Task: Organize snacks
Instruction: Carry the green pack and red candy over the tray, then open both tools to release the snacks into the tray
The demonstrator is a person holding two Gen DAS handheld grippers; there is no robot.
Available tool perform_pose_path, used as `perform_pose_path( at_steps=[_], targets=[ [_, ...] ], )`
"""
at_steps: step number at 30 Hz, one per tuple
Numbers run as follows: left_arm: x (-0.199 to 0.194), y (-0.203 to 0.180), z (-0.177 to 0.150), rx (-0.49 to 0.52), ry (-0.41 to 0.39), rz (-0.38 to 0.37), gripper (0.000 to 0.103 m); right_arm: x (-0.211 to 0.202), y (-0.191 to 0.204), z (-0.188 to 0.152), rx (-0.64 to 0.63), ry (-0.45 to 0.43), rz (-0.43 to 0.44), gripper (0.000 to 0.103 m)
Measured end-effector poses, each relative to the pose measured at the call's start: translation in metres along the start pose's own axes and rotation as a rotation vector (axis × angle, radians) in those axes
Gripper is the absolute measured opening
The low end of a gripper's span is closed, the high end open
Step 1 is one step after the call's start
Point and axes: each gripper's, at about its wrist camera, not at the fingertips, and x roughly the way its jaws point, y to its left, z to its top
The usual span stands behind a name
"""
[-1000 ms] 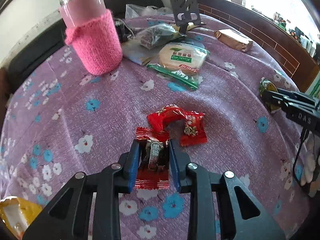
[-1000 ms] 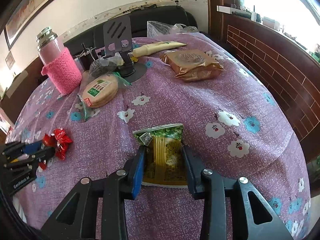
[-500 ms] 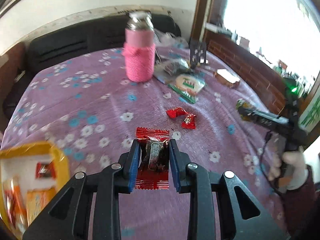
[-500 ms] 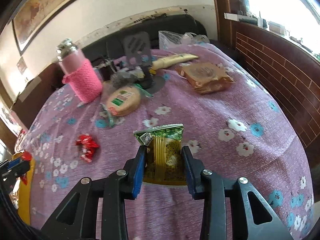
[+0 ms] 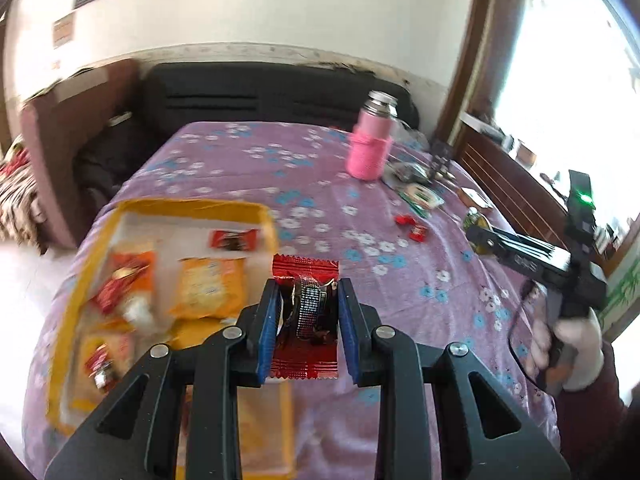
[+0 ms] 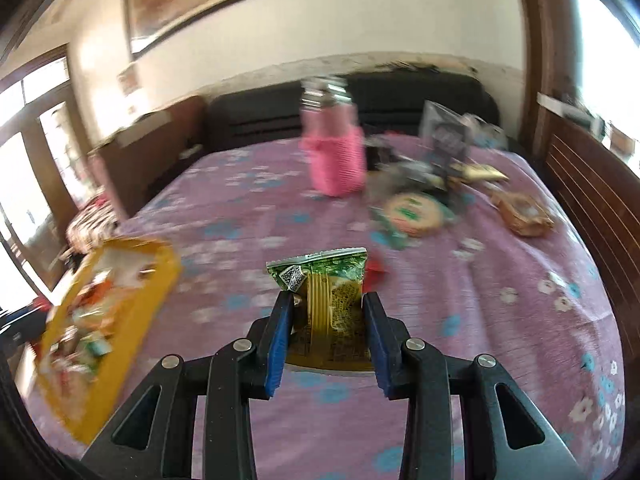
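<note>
- Left gripper [image 5: 307,312] clenches a red candy wrapper [image 5: 306,276] just beside the yellow tray [image 5: 80,280]; right gripper [image 6: 327,316] grips a green snack packet [image 6: 324,276].
- Beyond the tray: loose red candies [image 5: 412,226], then a pink-sleeved bottle [image 5: 370,148].
- A second ago the tray was barely visible.
- Purple flowered cloth [image 5: 240,152], black sofa [image 5: 256,96] behind.

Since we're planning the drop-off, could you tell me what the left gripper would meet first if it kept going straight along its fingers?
Probably the yellow tray's near-right corner or the purple cloth beside it; depth is unclear.
</note>
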Motion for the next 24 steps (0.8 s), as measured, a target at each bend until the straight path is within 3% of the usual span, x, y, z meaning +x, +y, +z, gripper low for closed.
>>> perform_pose_path(
  at_steps=[8, 12, 16, 24],
  targets=[
    [-0.019, 0.073, -0.028, -0.081, -0.045, 0.155, 0.026, -0.019, 0.139, -0.019, -0.155, 0.054, 0.183, 0.036],
    [-0.012, 0.108, -0.035, -0.149, -0.017, 0.163, 0.026, -0.007, 0.196, -0.027, -0.206, 0.107, 0.249, 0.036],
    [0.003, 0.130, -0.028, -0.160, 0.007, 0.172, 0.026, 0.022, 0.246, -0.027, -0.264, 0.145, 0.261, 0.036],
    [0.048, 0.159, -0.016, -0.211, 0.080, 0.140, 0.025, 0.088, 0.292, -0.018, -0.267, 0.216, 0.260, 0.036]
  ],
)
